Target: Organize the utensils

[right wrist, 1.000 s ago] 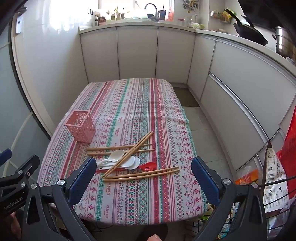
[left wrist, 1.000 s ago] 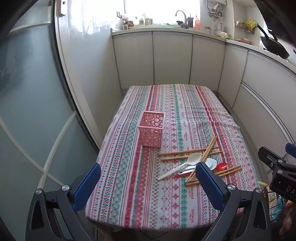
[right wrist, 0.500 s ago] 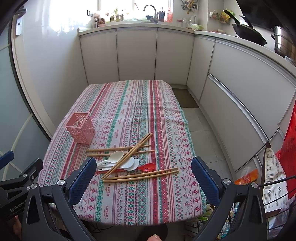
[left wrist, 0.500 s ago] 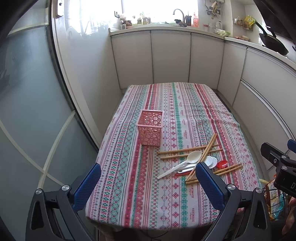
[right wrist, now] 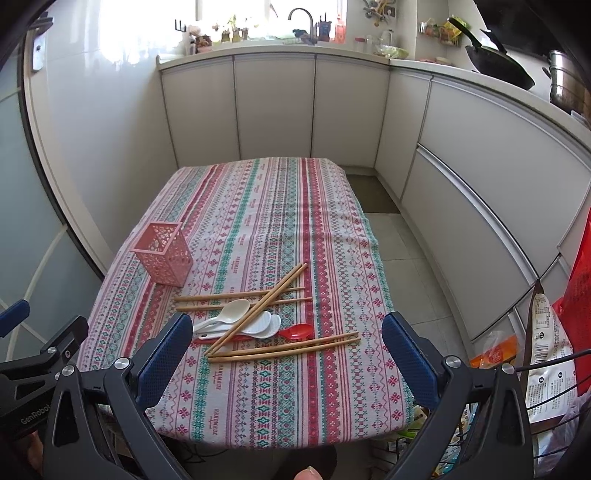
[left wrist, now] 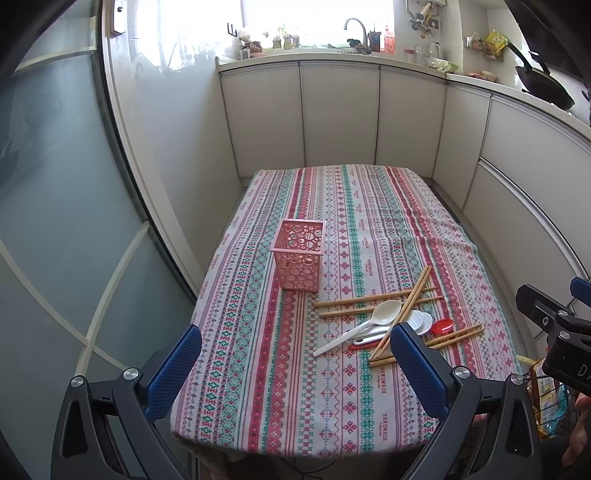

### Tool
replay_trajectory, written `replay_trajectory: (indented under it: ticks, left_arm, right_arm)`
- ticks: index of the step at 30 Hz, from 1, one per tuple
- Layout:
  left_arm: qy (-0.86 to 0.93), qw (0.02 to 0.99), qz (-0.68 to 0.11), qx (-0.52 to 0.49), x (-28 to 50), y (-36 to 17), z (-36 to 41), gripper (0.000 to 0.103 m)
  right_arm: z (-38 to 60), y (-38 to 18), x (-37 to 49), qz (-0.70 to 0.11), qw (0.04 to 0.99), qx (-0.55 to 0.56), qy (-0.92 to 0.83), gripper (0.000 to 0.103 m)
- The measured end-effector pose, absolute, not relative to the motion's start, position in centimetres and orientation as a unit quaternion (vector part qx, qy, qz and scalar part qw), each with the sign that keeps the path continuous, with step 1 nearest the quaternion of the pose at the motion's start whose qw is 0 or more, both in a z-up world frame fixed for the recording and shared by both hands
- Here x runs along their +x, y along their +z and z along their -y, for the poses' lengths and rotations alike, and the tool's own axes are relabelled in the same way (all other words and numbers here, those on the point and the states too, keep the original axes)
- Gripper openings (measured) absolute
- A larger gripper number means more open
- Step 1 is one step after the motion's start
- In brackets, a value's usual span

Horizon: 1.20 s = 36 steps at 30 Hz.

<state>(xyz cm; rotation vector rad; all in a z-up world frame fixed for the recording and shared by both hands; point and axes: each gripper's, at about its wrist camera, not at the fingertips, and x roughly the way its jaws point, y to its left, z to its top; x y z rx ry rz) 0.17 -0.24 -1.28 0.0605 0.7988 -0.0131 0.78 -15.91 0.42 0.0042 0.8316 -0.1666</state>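
Note:
A pink perforated holder (left wrist: 300, 255) stands upright on the striped tablecloth (left wrist: 354, 206); it also shows in the right wrist view (right wrist: 164, 259). Right of it lies a pile of wooden chopsticks (left wrist: 376, 300), white spoons (left wrist: 364, 326) and a red spoon (left wrist: 442, 326). The same chopsticks (right wrist: 280, 347), white spoons (right wrist: 236, 317) and red spoon (right wrist: 300, 331) show in the right wrist view. My left gripper (left wrist: 295, 365) is open and empty above the table's near edge. My right gripper (right wrist: 287, 354) is open and empty, near the pile.
White cabinets (left wrist: 340, 118) wrap the far and right sides, with a counter, a sink tap (left wrist: 355, 26) and a black wok (right wrist: 498, 66). A frosted glass door (left wrist: 55, 221) is on the left. Bags (right wrist: 546, 354) sit on the floor at right.
Both grippers have drifted slightly, so the table sits a little differently in view. Both stay open and empty. Nothing on the table has moved.

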Motion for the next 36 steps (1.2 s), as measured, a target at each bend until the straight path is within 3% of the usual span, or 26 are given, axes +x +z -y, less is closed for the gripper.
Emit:
replay_trajectory:
  ticks: [36]
  left_arm:
    - [-0.006, 0.921, -0.387, 0.029, 0.15, -0.7, 0.56, 0.103]
  right_arm:
    - [16.16, 0.39, 0.7, -0.405, 0.911, 0.005, -0.082, 0.103]
